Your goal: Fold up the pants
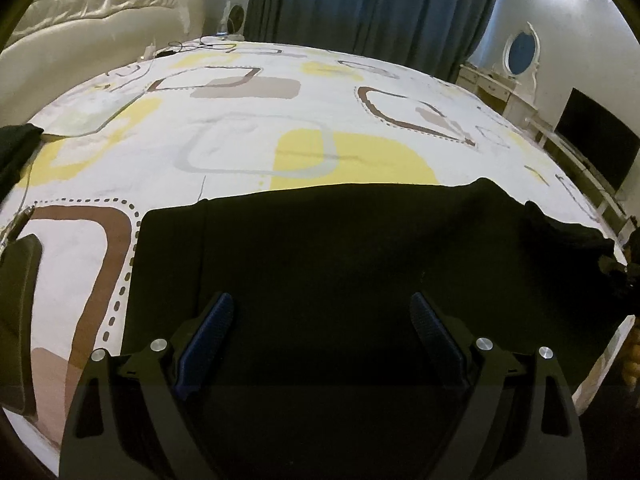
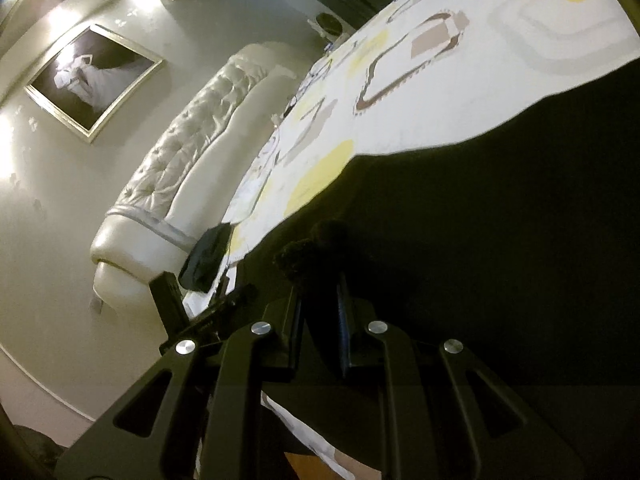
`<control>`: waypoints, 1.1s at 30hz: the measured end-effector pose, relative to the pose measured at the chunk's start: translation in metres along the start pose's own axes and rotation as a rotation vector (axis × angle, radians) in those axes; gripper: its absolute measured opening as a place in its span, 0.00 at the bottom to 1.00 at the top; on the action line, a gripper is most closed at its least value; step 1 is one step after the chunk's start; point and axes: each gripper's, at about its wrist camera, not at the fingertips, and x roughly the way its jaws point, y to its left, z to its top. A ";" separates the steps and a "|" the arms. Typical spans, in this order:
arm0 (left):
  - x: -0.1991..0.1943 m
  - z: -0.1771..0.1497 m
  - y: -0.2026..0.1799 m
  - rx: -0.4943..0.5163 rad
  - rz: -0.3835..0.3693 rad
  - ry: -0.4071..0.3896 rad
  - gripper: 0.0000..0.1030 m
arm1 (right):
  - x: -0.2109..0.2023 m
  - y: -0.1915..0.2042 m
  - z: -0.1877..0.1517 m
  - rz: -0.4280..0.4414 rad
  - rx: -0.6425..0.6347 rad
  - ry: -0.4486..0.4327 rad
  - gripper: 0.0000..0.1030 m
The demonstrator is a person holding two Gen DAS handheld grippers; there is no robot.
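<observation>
- We see the pants (image 1: 360, 248) lying spread on the bed (image 1: 248, 120), near its front edge; black fabric, mostly flat, far edge slightly rumpled toward the right in the left wrist view.
- Our left claw (image 1: 322, 312) sits over the pants with its jaws wide apart, nothing between them; blue ribbed pads (image 1: 218, 320) are visible on both fingers.
- Our right claw (image 2: 320, 292) has its jaws drawn narrow and is pinching a bunched fold of the pants (image 2: 480, 220); a dark wad of cloth pokes up just past the fingertips.
- Right wrist view is strongly tilted, so the bed runs diagonally; the pants cover the lower right of that frame, and a strip of the bed cover shows below the claw.
- Bed cover is white with yellow, brown and grey rounded-square shapes.
- A second dark folded garment (image 2: 206, 258) lies on the bed at the corner beside the headboard (image 2: 188, 168), well apart from the pants; its edge shows at far left in the left wrist view too (image 1: 16, 148).
- Cables (image 1: 192, 44) lie at the far end of the bed.
- Around the bed: dark blue curtain (image 1: 372, 8), white dresser with oval mirror (image 1: 520, 50), black TV screen (image 1: 596, 136), framed picture (image 2: 94, 82) on the wall above the headboard.
</observation>
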 end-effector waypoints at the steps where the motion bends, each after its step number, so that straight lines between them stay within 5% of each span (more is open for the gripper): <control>1: 0.000 0.000 0.001 -0.002 -0.001 -0.001 0.87 | 0.002 0.001 -0.002 -0.004 -0.004 0.006 0.14; 33: 0.000 0.001 0.005 -0.014 -0.017 0.001 0.86 | 0.017 0.031 -0.050 -0.175 -0.247 0.081 0.19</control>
